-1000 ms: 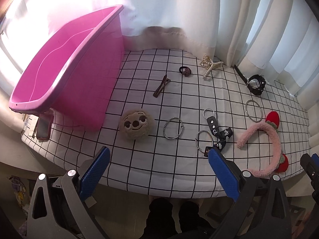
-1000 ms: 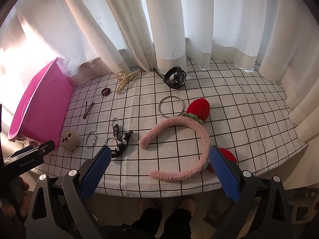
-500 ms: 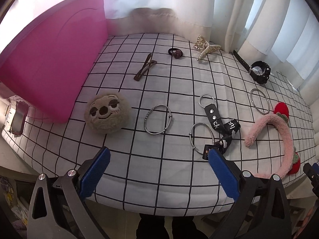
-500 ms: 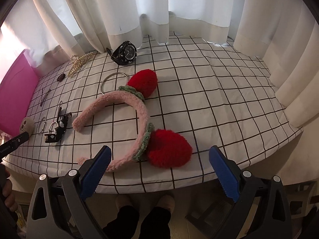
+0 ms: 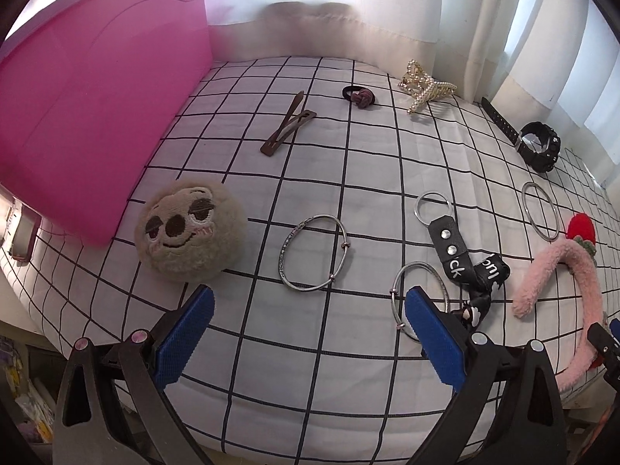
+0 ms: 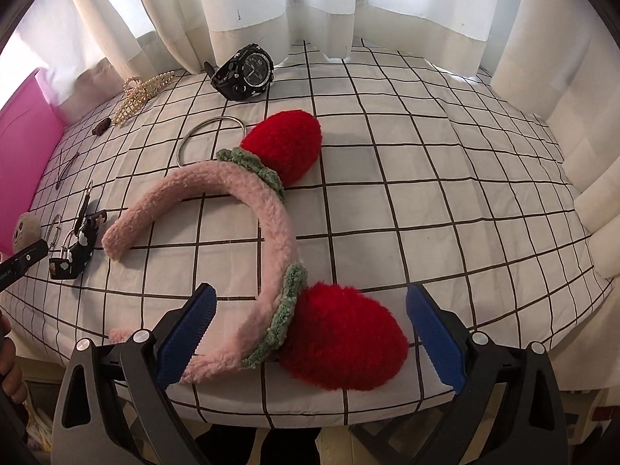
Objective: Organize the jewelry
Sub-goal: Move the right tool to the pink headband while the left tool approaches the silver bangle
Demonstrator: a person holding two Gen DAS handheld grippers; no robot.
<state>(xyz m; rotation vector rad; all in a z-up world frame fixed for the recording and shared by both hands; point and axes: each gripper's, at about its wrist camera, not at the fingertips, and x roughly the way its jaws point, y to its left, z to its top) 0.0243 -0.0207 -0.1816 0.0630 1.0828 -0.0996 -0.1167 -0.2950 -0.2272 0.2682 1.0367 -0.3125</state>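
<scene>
- The left gripper (image 5: 308, 333) hangs spread and empty over the near part of the checked cloth (image 5: 348, 379), its jaws framing the bangle (image 5: 314, 256) just beyond the tips.
- The right gripper (image 6: 308, 333) is also spread wide and grips nothing; the near red pompom (image 6: 343, 343) of the pink headband (image 6: 267, 213) sits between its jaws, not yet pinched.
- The jewelry lies scattered on the cloth: a second bangle (image 5: 420, 298) touching the black keychain (image 5: 457, 248), a plain ring (image 5: 539, 211), the watch (image 6: 244, 71), the pearl claw clip (image 5: 424, 85), hair tie (image 5: 358, 97) and brown clip (image 5: 288, 124). The pink bin (image 5: 97, 116) stands at the far left, likely where they go.
- Risk: the thin bangle lies flat on soft cloth, so closing jaws may skid over it or bunch the fabric instead.
- Risk: the left jaw's right finger is close to the second bangle and keychain; a sloppy approach could drag them along.
- Risk: the headband overhangs the near table edge, so a push from the right jaws could tip it off; a pinch on the fluffy pompom alone may slip.
- Room: the right half of the cloth (image 6: 445, 178) is open. The plush toy (image 5: 190, 228) sits just beside the bin wall, narrowing the low path there; lifting over is safer.
</scene>
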